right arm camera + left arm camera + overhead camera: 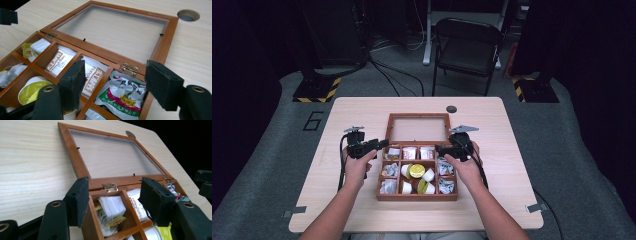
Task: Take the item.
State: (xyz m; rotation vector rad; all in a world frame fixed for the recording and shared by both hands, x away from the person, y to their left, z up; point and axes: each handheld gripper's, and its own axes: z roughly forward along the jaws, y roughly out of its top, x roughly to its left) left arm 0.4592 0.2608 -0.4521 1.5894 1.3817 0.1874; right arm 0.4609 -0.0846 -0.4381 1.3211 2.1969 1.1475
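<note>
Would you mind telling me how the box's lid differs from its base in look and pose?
The lid lies flat on the table behind the box, while the base faces up in front of it. The lid is one clear pane in a wooden frame; the base is split into nine compartments filled with packets and small cups. Both are reddish-brown wood, joined by brass hinges.

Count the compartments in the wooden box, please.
9, in a three-by-three grid inside the wooden box: three along the back by the hinges, three across the middle, three along the front nearest the person. The glass lid lies open flat behind it.
</note>
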